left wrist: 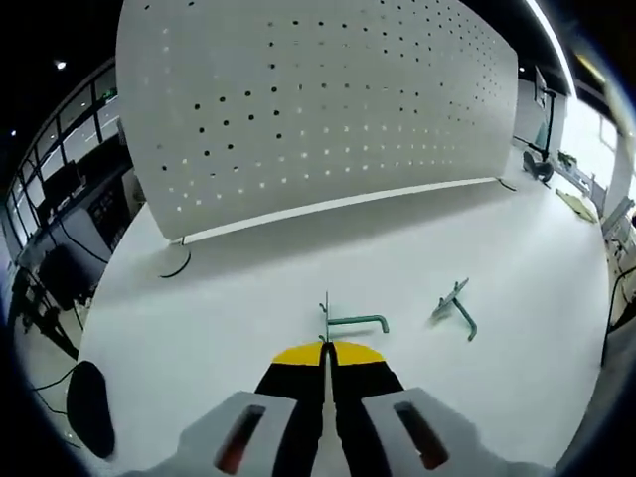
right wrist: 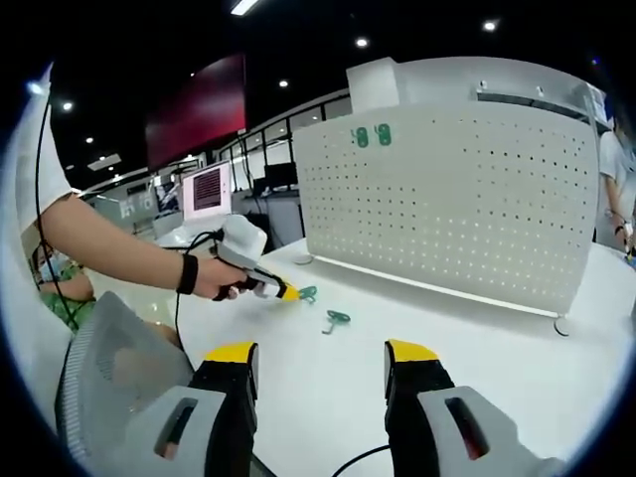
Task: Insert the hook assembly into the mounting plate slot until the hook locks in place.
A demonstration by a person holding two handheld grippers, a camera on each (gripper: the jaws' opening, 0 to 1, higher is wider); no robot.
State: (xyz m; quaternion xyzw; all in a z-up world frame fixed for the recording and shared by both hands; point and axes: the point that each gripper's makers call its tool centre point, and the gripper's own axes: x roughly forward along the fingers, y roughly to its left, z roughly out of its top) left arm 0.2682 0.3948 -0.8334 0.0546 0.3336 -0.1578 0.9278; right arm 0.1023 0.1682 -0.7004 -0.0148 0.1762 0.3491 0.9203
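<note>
White tabletop (left wrist: 229, 298) is seen spread out under ceiling lights in what looks like a big open workshop, with a tall white perforated metal pegboard panel (left wrist: 318, 109) stood upright along its far side

Going left to right in the left gripper view: a dark cable loop (left wrist: 177, 266) is seen lying by the panel's left foot, then the left gripper (left wrist: 326, 350) comes up from the bottom with its black, yellow-tipped jaws clenched together. A small teal metal hook with a thin back plate (left wrist: 350, 321) is pinched by that plate right at the jaw tips, its arm sticking out to the right just above the table. Further right, a second teal metal hook (left wrist: 455, 309) is left lying loose on the table, apart from the first and well short of the panel

In the right gripper view, same order: a person's bare forearm with a black wristband (right wrist: 188, 273) is seen reaching in from the left, hand wrapped round the left gripper (right wrist: 288, 293), the held hook (right wrist: 308, 293) showing at its yellow tip. The loose hook (right wrist: 335, 319) is seen just right of that on the table. The right gripper (right wrist: 320, 370) is held low at the bottom, jaws spread wide apart with nothing between them. The pegboard (right wrist: 447, 199) is stood behind, two teal marks (right wrist: 373, 136) near its top left corner, too small to be made out
</note>
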